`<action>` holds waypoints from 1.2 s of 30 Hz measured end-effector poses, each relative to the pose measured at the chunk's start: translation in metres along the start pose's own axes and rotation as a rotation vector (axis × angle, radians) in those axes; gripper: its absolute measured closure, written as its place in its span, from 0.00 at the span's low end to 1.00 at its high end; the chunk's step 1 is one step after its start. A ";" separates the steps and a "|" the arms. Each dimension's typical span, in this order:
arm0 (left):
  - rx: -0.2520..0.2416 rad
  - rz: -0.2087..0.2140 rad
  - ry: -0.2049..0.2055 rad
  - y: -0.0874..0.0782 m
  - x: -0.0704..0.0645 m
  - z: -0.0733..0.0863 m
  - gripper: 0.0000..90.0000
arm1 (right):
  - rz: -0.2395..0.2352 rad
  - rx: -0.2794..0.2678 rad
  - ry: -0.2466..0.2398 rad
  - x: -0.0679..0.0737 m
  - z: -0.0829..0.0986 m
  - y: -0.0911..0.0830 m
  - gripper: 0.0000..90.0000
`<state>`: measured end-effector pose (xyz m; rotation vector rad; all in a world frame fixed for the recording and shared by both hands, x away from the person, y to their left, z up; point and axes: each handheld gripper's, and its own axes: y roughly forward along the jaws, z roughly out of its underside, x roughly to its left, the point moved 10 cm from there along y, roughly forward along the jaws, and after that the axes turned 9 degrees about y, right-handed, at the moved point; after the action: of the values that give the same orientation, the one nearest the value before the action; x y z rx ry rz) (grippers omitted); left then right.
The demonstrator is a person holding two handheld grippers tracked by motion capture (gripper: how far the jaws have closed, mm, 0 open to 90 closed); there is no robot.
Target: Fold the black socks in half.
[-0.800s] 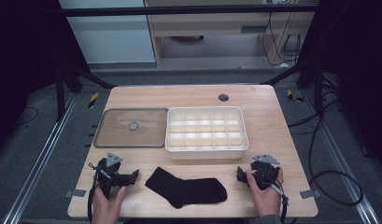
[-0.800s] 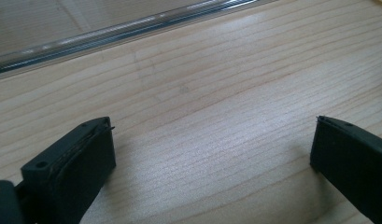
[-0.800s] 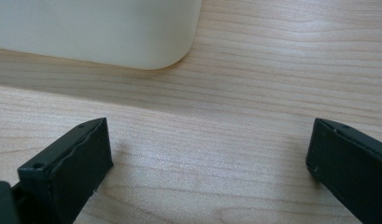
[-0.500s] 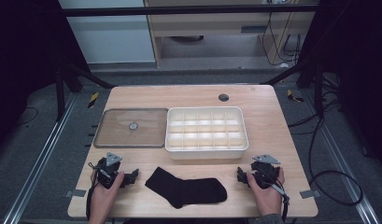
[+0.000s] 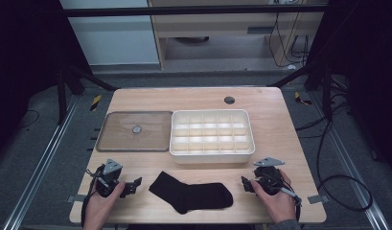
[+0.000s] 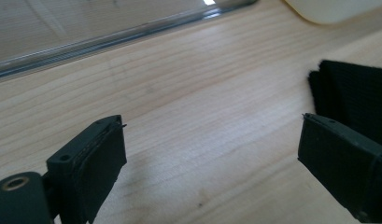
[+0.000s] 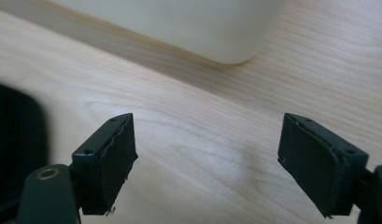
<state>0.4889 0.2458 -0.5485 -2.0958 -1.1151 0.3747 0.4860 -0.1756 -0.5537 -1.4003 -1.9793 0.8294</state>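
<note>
In the high view the left gripper (image 5: 134, 184) is edging closer than before to the flat black fabric sock (image 5: 191, 194) on the wooden table (image 5: 280, 129), while both gripper views are showing jaws spread wide, readying a pickup.

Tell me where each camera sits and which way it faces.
High view: above the near edge, facing forward and down on the pale wooden table; both hands, left claw, right claw.
Left gripper view: on the left claw, facing a flat black sock.
Right gripper view: on the right claw, facing a white compartmented plastic box.
All share the sock.
</note>
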 end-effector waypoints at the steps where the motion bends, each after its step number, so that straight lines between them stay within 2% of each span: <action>1: 0.010 0.023 0.003 -0.003 -0.003 -0.005 0.08 | -0.013 0.018 -0.011 0.003 -0.001 -0.005 0.22; 3: 0.027 0.056 0.009 -0.007 -0.009 -0.013 0.07 | -0.038 0.044 -0.031 0.007 -0.004 -0.014 0.26; 4: 0.037 0.065 0.019 -0.008 -0.012 -0.015 0.07 | -0.088 0.063 -0.029 0.013 -0.005 -0.022 0.35; 5: 0.045 0.072 0.031 -0.010 -0.014 -0.017 0.07 | -0.088 0.063 -0.029 0.013 -0.005 -0.022 0.35; 6: 0.048 0.072 0.048 -0.012 -0.018 -0.022 0.08 | -0.126 0.073 -0.046 0.019 -0.007 -0.029 0.44; 7: 0.048 0.072 0.048 -0.012 -0.018 -0.022 0.08 | -0.126 0.073 -0.046 0.019 -0.007 -0.029 0.44; 8: 0.055 0.089 0.067 -0.014 -0.024 -0.026 0.08 | -0.158 0.086 -0.060 0.026 -0.008 -0.034 0.51; 12: 0.055 0.103 0.071 -0.015 -0.033 -0.027 0.11 | -0.215 0.082 -0.090 0.043 -0.009 -0.037 0.71; 13: 0.055 0.103 0.071 -0.015 -0.033 -0.027 0.11 | -0.215 0.082 -0.090 0.043 -0.009 -0.037 0.71; 14: 0.055 0.110 0.071 -0.014 -0.036 -0.027 0.13 | -0.249 0.087 -0.093 0.053 -0.009 -0.036 0.77; 15: 0.057 0.116 0.079 -0.014 -0.039 -0.027 0.13 | -0.249 0.087 -0.093 0.053 -0.009 -0.036 0.77; 16: 0.063 0.117 0.091 -0.013 -0.043 -0.028 0.16 | -0.281 0.092 -0.103 0.063 -0.008 -0.035 0.78; 18: 0.063 0.116 0.094 -0.011 -0.046 -0.030 0.19 | -0.295 0.100 -0.104 0.073 -0.005 -0.032 0.76; 19: 0.063 0.116 0.094 -0.011 -0.046 -0.030 0.21 | -0.295 0.100 -0.104 0.073 -0.005 -0.032 0.76; 21: 0.073 0.118 0.106 -0.009 -0.051 -0.031 0.24 | -0.304 0.114 -0.102 0.083 0.000 -0.026 0.70; 23: 0.080 0.121 0.112 -0.007 -0.053 -0.031 0.25 | -0.301 0.120 -0.103 0.085 0.002 -0.025 0.69; 25: 0.095 0.125 0.128 -0.004 -0.059 -0.032 0.29 | -0.283 0.157 -0.113 0.092 0.010 -0.016 0.69; 27: 0.093 0.125 0.129 -0.003 -0.060 -0.033 0.31 | -0.272 0.165 -0.120 0.093 0.012 -0.013 0.68; 28: 0.093 0.124 0.132 -0.002 -0.062 -0.033 0.32 | -0.246 0.190 -0.126 0.093 0.017 -0.011 0.67; 29: 0.098 0.127 0.141 -0.001 -0.064 -0.034 0.33 | -0.236 0.193 -0.127 0.093 0.018 -0.009 0.66; 32: 0.108 0.130 0.149 0.001 -0.066 -0.033 0.33 | -0.224 0.212 -0.132 0.093 0.021 -0.008 0.65; 33: 0.109 0.132 0.148 0.004 -0.068 -0.034 0.35 | -0.204 0.225 -0.154 0.092 0.024 -0.006 0.67; 36: 0.109 0.132 0.144 0.005 -0.070 -0.034 0.37 | -0.189 0.251 -0.167 0.092 0.029 -0.003 0.70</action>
<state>0.4697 0.1716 -0.5331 -2.0702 -0.8572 0.3329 0.4362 -0.0933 -0.5610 -1.0129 -2.0109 1.0922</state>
